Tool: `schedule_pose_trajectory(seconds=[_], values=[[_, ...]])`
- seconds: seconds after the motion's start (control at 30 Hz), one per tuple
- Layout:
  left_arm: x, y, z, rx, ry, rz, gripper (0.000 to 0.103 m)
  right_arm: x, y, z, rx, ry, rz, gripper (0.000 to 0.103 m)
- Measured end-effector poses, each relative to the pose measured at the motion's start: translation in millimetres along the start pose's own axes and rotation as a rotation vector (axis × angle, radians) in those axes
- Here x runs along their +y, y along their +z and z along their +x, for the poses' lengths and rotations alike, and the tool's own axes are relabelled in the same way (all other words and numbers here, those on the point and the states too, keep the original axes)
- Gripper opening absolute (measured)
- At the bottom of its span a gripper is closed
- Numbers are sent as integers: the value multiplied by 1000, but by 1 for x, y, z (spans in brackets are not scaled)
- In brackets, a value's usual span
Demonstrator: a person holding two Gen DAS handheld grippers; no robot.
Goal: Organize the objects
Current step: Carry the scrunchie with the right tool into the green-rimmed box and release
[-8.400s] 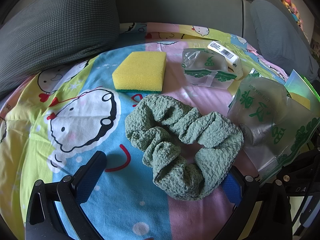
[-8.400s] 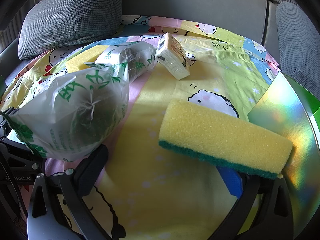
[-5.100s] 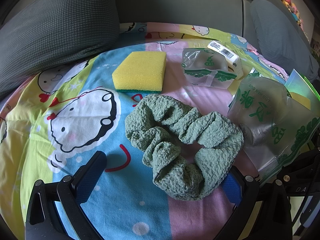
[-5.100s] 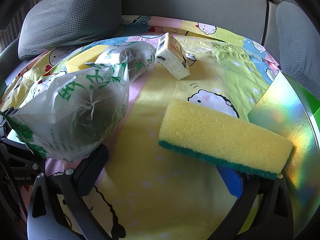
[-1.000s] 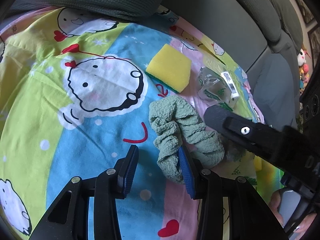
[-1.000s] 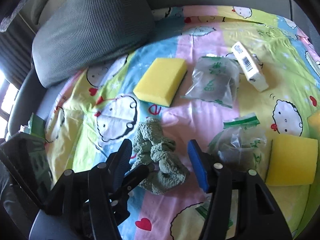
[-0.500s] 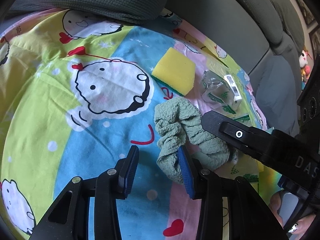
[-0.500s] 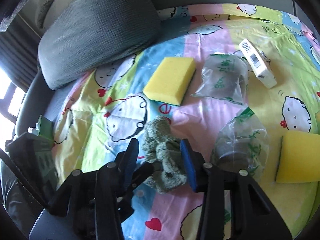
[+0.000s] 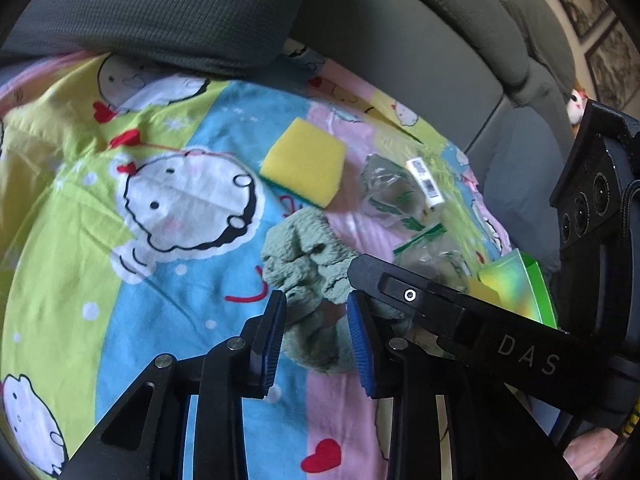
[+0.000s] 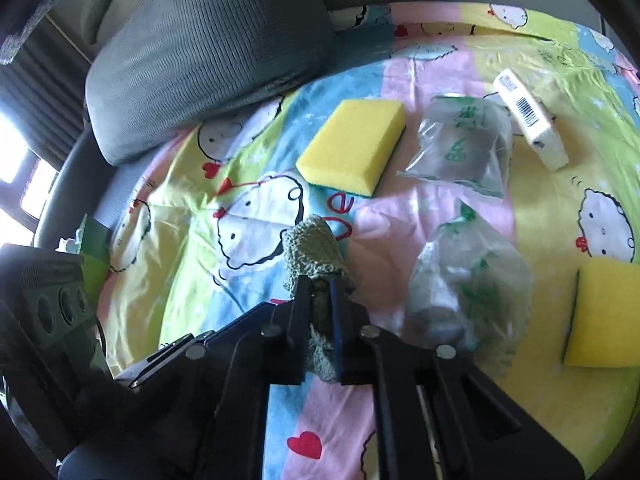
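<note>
A sage-green fabric scrunchie [image 9: 304, 248] lies bunched on the cartoon-print sheet [image 9: 160, 280]. My left gripper [image 9: 316, 300] has its blue pads on either side of the near part. The jaws are closing, and the fabric fills the gap between them. My right gripper [image 10: 319, 282] is shut on the scrunchie [image 10: 316, 248], pinching a fold that sticks up past its fingertips. In the left wrist view the right gripper's black finger [image 9: 404, 292] comes in from the right and covers the scrunchie's far side.
A yellow sponge [image 10: 352, 144], two clear printed bags [image 10: 464, 140] [image 10: 468, 280], a white barcoded box [image 10: 528, 124] and a second sponge [image 10: 604, 312] lie on the sheet. A shiny green box [image 9: 520, 284] stands at the right. A grey cushion [image 10: 208, 52] sits behind.
The right jaws went from wide apart to pinched on the scrunchie. The left jaws narrowed around it. The scrunchie has been squeezed into a tighter bunch.
</note>
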State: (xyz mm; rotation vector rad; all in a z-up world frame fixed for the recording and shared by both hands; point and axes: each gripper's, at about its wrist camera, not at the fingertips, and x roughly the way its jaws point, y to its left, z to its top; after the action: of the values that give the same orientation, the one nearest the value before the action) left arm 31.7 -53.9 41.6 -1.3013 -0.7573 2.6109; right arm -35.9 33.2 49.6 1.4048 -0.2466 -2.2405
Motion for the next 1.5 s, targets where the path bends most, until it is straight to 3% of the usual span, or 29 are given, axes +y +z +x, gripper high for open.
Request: schedule_pose_trajectory(seconds=[0.4,0.6,0.8,0.87,0.97,1.13,1.27,1.33,1.43,1.5], values=[[-78,5,-61,-231,-63,227,31,-4,-10,-102,-268,118,12,8],[-123,0,-72,-291,-90,343,31,-19,-22,-155,-404,123,26,8],[-161,-6,-69,-285,-119,418,32,-50,-34,-191,-498,135,78,8],[-166,-8,-65,-270,-91,433,32,-61,-37,-194,-494,157,108,9],[-159,-8,-62,-259,11,420,32,-69,-35,-188,-458,177,117,10],[-98,6,-61,-193,89,231,32,-67,-27,-166,-379,217,147,40],[-52,7,-56,-145,197,118,50,-48,-19,-140,-293,243,117,44],[-34,5,-51,-126,155,66,55,-35,-15,-123,-236,222,94,52],[-16,-3,-31,-47,1,-6,57,-23,-13,-101,-172,125,65,52],[-15,-7,-17,2,-10,-17,57,-20,-13,-86,-132,113,55,52]])
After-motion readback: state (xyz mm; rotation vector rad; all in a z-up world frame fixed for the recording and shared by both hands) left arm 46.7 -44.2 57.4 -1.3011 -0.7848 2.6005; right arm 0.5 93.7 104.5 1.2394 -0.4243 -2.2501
